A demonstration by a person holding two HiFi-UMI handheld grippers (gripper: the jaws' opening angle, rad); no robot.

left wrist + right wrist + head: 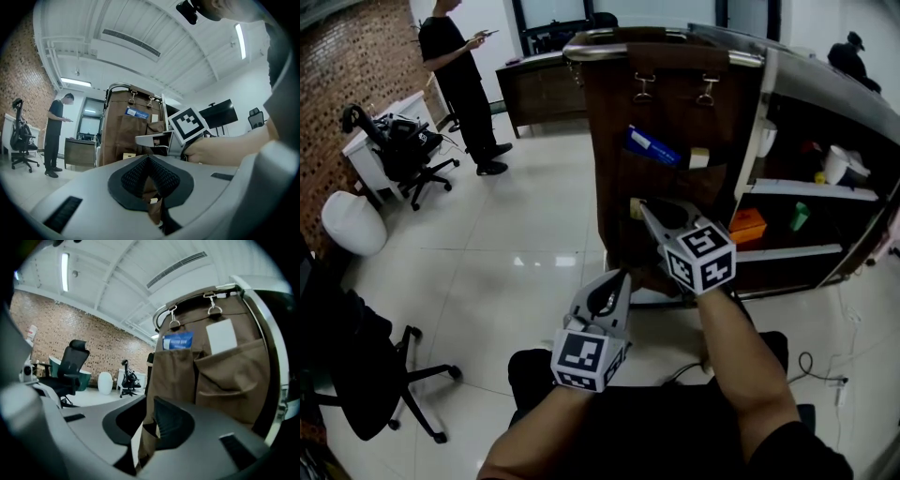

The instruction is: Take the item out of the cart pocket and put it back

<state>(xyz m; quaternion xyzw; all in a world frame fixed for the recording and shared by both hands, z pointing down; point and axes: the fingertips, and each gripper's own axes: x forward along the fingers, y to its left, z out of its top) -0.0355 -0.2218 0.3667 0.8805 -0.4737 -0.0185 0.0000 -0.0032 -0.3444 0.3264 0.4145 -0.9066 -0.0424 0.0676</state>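
Note:
A brown fabric organiser (614,112) with several pockets hangs on the side of the cart. From the upper pockets stick out a blue packet (652,145) (177,341) and a white card (699,157) (221,336). My right gripper (645,208) (149,418) is at a lower pocket, and a fold of the brown pocket fabric (146,437) runs between its nearly closed jaws. A pale item (636,208) shows just left of its tip. Lower and nearer to me, my left gripper (623,275) (149,159) has its pads meeting and holds nothing.
The cart's open shelves (811,190) on the right hold an orange box (748,225), a green bottle (800,216) and a white cup (836,164). A person (459,66) stands at the back left near a desk (534,84). Office chairs (403,141) (366,375) and a white stool (352,223) stand left.

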